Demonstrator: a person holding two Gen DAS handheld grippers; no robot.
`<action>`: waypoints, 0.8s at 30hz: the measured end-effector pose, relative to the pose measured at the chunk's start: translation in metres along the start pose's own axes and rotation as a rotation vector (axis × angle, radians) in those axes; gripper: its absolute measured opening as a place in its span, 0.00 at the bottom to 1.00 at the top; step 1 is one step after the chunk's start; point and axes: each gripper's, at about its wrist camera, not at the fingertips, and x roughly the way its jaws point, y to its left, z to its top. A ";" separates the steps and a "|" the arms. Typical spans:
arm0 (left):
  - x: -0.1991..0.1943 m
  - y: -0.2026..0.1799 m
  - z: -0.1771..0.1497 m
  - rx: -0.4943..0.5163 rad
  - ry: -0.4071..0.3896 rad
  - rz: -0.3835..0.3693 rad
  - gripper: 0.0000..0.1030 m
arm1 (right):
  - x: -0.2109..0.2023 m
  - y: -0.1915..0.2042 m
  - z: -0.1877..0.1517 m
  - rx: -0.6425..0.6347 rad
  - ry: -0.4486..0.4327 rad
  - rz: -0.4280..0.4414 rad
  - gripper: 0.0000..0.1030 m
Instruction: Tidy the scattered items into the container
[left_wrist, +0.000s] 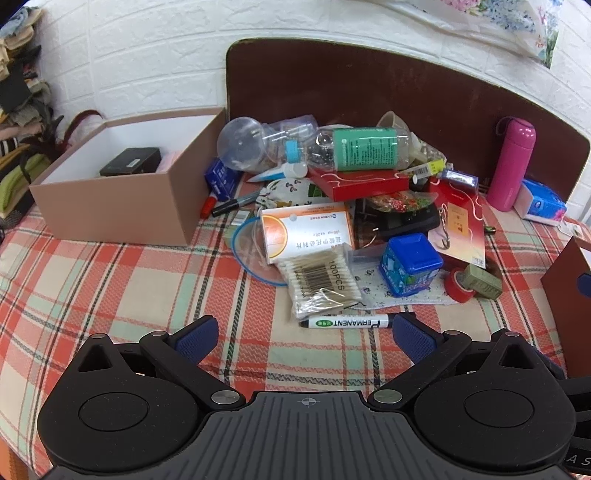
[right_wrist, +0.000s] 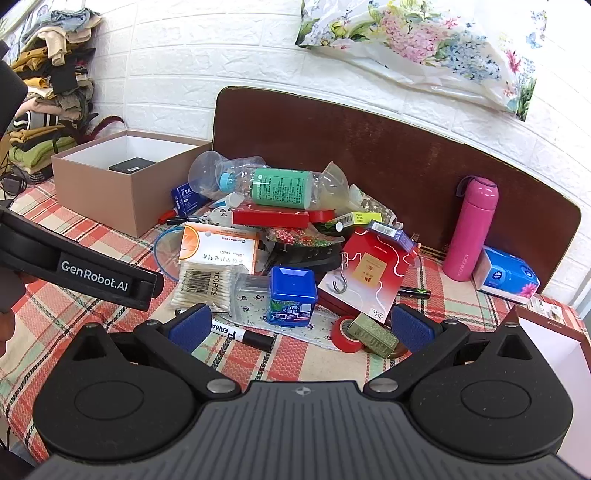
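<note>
One permanent marker (left_wrist: 347, 322) lies nearest the left tool (left_wrist: 303, 334), flat on the plaid-covered counter (left_wrist: 110, 280) just ahead of the wide-spread pads and a little toward 1 o'clock. Its long axis runs 9 to 3 across the left wrist view, with the black cap (left_wrist: 402, 316) at the 3 o'clock end, close by the right-hand pad, and the tip end at 9 o'clock. In the right wrist view the same marker shows at about 10 o'clock of the right tool (right_wrist: 301, 328), partly hidden behind that tool's left pad.

Both tools stand wide and hold nothing. The marker looks the likeliest first pick, though that is only a judgement. To take it well, I would turn the left tool so its pads close across the barrel, not along it, grip near the middle so it does not tip, and come down clear of the cotton swab packet (left_wrist: 321, 280) touching it at 12 o'clock.

The container (left_wrist: 122, 206), an open brown box with a black item (left_wrist: 131, 161) inside, sits at 10 o'clock, well apart from the marker. At 12 o'clock is the heap: an orange-and-white medicine box (left_wrist: 306, 229), a blue tin (left_wrist: 412, 264), a green-labelled bottle (left_wrist: 364, 149), red tape (left_wrist: 460, 286). A pink flask (left_wrist: 513, 162) stands at 2 o'clock.
</note>
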 end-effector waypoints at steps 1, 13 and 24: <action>0.000 0.000 0.000 0.000 -0.002 0.002 1.00 | 0.000 0.000 0.001 0.000 0.000 0.000 1.00; 0.006 0.001 0.002 -0.007 0.001 -0.005 1.00 | 0.004 0.003 -0.001 -0.011 0.007 0.009 1.00; 0.007 0.001 0.002 -0.008 0.007 -0.010 1.00 | 0.007 0.003 -0.003 -0.015 0.025 0.009 1.00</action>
